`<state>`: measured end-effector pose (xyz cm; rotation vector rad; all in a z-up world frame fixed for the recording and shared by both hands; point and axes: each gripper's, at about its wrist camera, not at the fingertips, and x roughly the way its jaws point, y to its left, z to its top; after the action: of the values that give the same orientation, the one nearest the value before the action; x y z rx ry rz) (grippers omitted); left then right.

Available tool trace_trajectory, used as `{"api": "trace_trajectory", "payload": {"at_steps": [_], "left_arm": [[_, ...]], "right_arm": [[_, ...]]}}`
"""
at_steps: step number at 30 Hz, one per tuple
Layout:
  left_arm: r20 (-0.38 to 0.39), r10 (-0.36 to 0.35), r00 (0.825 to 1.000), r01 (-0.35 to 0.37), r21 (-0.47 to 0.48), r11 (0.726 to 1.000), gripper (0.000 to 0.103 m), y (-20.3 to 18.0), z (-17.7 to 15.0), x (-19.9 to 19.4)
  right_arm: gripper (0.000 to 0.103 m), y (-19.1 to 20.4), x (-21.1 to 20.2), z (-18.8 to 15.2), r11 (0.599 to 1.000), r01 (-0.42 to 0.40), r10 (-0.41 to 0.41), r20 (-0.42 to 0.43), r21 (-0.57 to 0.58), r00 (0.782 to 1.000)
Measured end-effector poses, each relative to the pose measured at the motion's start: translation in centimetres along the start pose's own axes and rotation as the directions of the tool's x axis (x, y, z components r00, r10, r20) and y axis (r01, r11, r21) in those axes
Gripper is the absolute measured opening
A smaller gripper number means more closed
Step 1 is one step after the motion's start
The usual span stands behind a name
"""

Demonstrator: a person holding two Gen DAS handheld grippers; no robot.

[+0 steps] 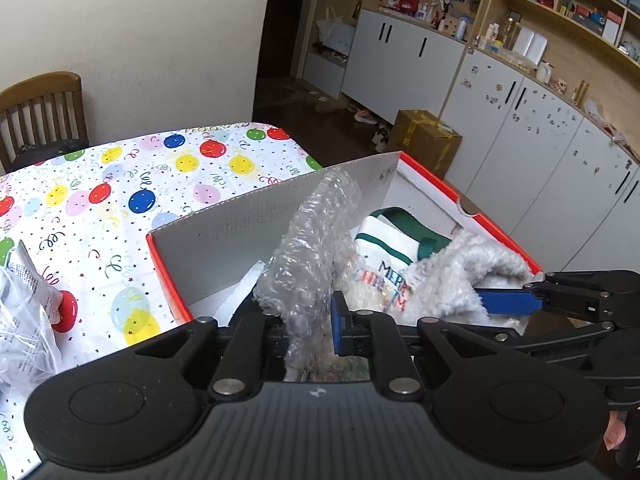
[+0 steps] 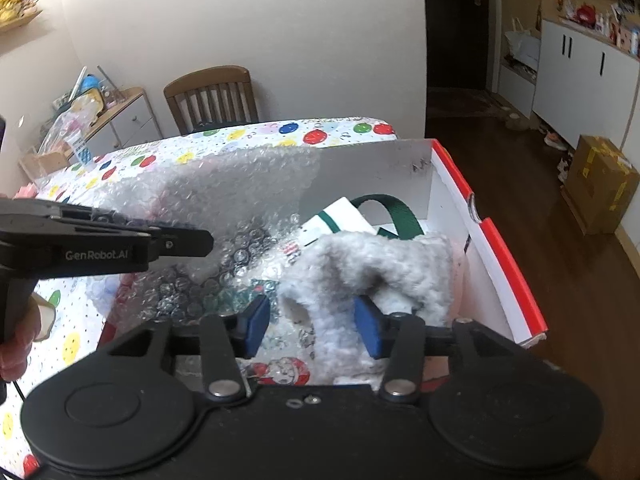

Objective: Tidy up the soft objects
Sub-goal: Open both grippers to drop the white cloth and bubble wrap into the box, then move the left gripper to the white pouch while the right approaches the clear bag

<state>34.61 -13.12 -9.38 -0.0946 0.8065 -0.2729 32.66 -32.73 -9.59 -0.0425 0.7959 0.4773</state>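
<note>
Left gripper: its blue-padded fingers are pinching a sheet of bubble wrap, the jaws nearly pressed together on the plastic; the sheet is rising above the near wall of the box and draping down inside it.

Right gripper: its fingers are standing spread apart, with a fold of the grey fleece lying between them; whether the pads are touching the fleece cannot be told.

Box: a white carton with a red rim is sitting at the table's right edge, its grey cardboard flap standing upright along the far side.

Grey fleece: the fluffy piece is lying inside the box, toward its right wall, partly over the other contents.

Christmas bag: a white fabric bag with green trim and green strap is lying in the box behind the fleece, lettering partly readable.

Bubble wrap, right wrist view: it is spreading across the left half of the box and over its left wall, covering a printed Santa pattern.

Table: a balloon-print cloth is covering it; a clear plastic packet is lying at its near left corner.

Chair: a wooden one is standing at the table's far edge.

Person: a hand is gripping the left gripper's handle.
</note>
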Motion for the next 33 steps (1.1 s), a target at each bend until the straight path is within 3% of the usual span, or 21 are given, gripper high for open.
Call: {"api": "trace_trajectory", "payload": {"at_steps": [3,5,7,22,33], "left_arm": [[0.002,0.01,1.0,-0.01,0.006,1.0,0.02,0.0,-0.1,-0.3],[0.012,0.018,1.0,-0.019,0.009,1.0,0.037,0.1,-0.1,-0.7],[0.026,0.031,0.999,-0.031,0.014,0.999,0.07,0.0,-0.3,-1.2],[0.116,0.022,0.993,-0.02,-0.022,1.0,0.075,2.6,-0.7,-6.8],[0.185,0.024,0.983,-0.013,-0.06,0.998,0.083,7.7,-1.6,-12.9]], "right_arm": [[0.049,0.4,-0.3,-0.1,1.0,-0.001,0.001,0.002,-0.014,1.0],[0.05,0.5,-0.5,-0.1,1.0,-0.001,0.001,0.004,-0.014,1.0],[0.051,0.6,-0.7,-0.1,1.0,-0.001,0.001,0.008,-0.011,1.0],[0.068,2.6,-4.7,1.2,0.999,-0.053,0.053,0.077,0.0,0.996],[0.081,8.3,-6.3,3.1,0.993,-0.116,0.12,0.151,-0.036,0.981]]}}
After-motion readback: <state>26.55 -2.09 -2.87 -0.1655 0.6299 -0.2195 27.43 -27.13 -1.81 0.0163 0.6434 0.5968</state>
